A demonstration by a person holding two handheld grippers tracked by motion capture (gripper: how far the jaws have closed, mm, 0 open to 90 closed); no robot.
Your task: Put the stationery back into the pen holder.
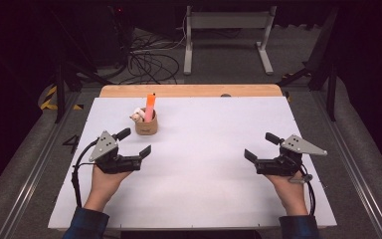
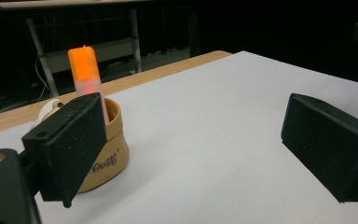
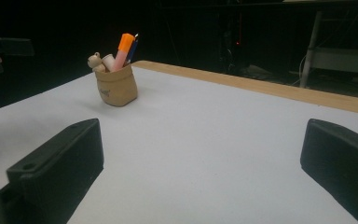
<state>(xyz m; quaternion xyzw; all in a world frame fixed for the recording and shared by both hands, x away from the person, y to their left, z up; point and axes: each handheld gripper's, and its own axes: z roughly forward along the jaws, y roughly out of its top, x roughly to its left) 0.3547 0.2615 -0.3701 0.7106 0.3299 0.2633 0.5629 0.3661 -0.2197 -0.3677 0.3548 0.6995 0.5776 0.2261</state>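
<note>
step: start pose, I judge; nothing picked up, both tools resting low over the white tabletop (image 1: 204, 164).
left gripper (image 1: 134, 148): fingers spread wide, holding nothing; parked just in front of the pot and a touch to its left, nearest to it.
right gripper (image 1: 260, 148): fingers spread wide too, holding nothing; well apart from the pot, over on the right half.
target: small tan fabric pot with printed lettering (image 1: 146, 125), upright at the far-left part of the tabletop, near the wooden back edge strip (image 1: 189, 90).
contents: orange-capped pink highlighter marker (image 1: 150, 106) stands tallest; a small pale figure-like piece (image 1: 137, 117) pokes out beside it; a dark pen tip (image 3: 134, 44) shows behind the marker in the right gripper view.
next move: I'd say the left tool goes forward and up to the marker cap; needs a narrower opening and a top-down line so the pot doesn't tip.
edges: pot sits well in from the left edge; back edge close behind it.
open room: wide bare centre and right side, free path for either hand.
risk: light pot, may slide if nudged.
</note>
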